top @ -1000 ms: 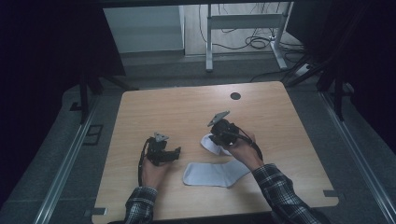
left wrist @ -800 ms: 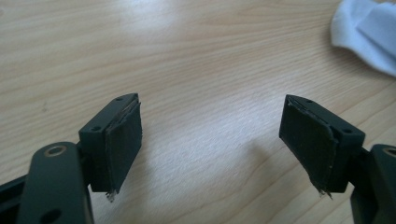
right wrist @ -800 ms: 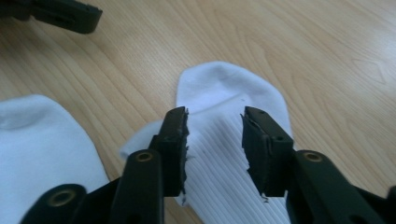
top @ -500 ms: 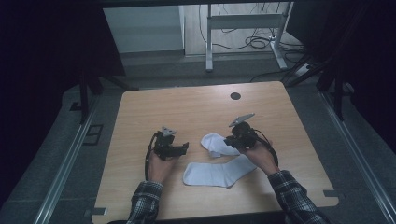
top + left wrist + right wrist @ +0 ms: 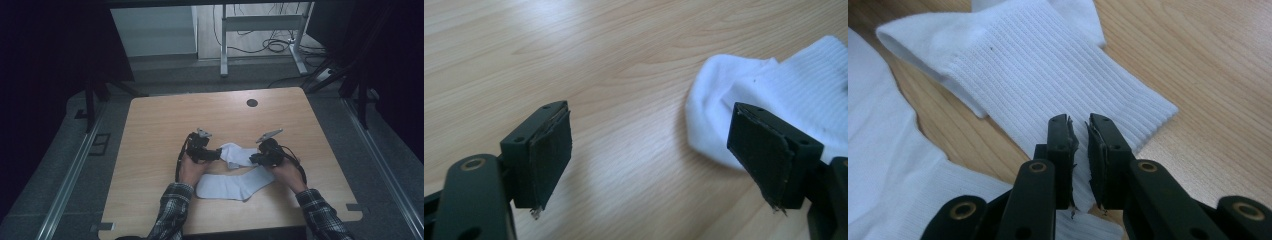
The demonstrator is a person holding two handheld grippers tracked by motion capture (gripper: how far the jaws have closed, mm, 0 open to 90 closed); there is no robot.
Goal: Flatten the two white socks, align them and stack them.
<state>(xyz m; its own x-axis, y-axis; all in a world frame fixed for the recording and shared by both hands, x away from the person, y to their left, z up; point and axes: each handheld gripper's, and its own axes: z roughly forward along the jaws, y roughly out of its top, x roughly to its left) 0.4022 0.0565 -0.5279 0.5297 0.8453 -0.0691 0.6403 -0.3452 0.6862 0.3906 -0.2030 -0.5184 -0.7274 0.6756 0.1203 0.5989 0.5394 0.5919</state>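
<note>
While the pale, wood-grained rectangular desk (image 5: pixel 150 145) carries two soft white ribbed socks, the flat long sock (image 5: pixel 232 184) lies nearest the person and the folded sock (image 5: pixel 239 155) sits between the grippers. The left gripper (image 5: pixel 218 154) has its fingers wide; the right gripper (image 5: pixel 1079 137) has its fingers narrow, nearly together, above the folded sock's cuff.

I see two white socks of ribbed knit cloth: one (image 5: pixel 1058 75) at twelve o'clock, another (image 5: pixel 893 165) at nine. The table (image 5: pixel 624 60) is matt, smooth wood grain; my jaw pads look frayed and black.
</note>
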